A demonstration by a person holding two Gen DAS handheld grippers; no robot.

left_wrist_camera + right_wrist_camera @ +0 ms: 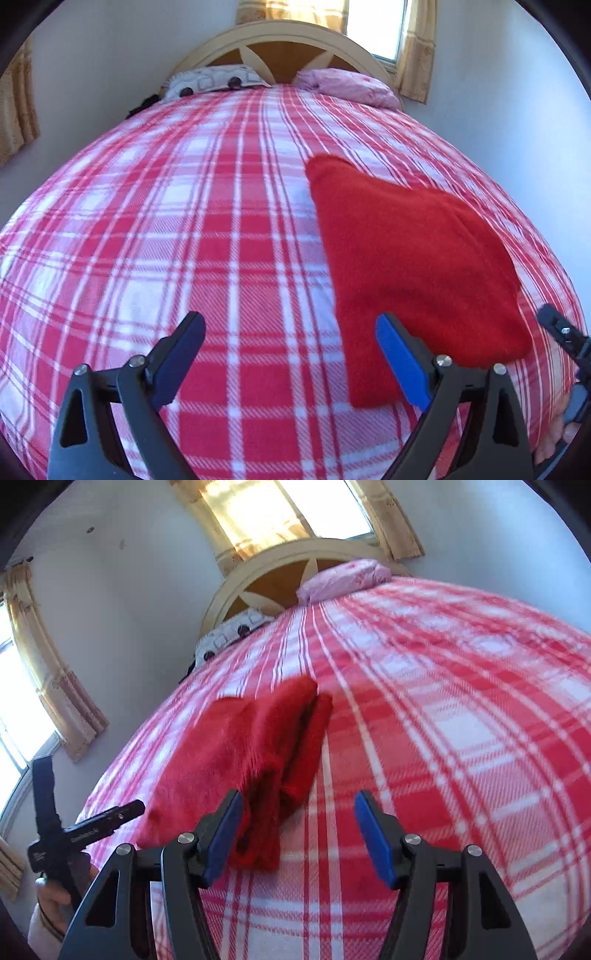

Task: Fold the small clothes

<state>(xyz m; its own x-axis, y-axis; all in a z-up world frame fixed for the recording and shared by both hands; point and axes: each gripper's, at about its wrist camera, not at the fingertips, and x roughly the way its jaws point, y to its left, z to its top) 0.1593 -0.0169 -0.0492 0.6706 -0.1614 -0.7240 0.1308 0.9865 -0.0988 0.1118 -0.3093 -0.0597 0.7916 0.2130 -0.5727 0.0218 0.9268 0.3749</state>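
Note:
A red fuzzy garment [410, 266] lies folded into a thick pad on the red and white plaid bed cover [184, 221]. In the right wrist view the garment [240, 757] shows stacked layers along its right edge. My left gripper [290, 354] is open and empty, hovering over the cover just left of the garment's near corner. My right gripper [295, 830] is open and empty, with its left finger beside the garment's near end. Each gripper shows at the edge of the other's view.
A wooden arched headboard [288, 40] stands at the far end of the bed, with a patterned pillow [210, 79] and a pink pillow [347, 86]. Curtained windows [258, 513] are behind it. Walls run along both sides.

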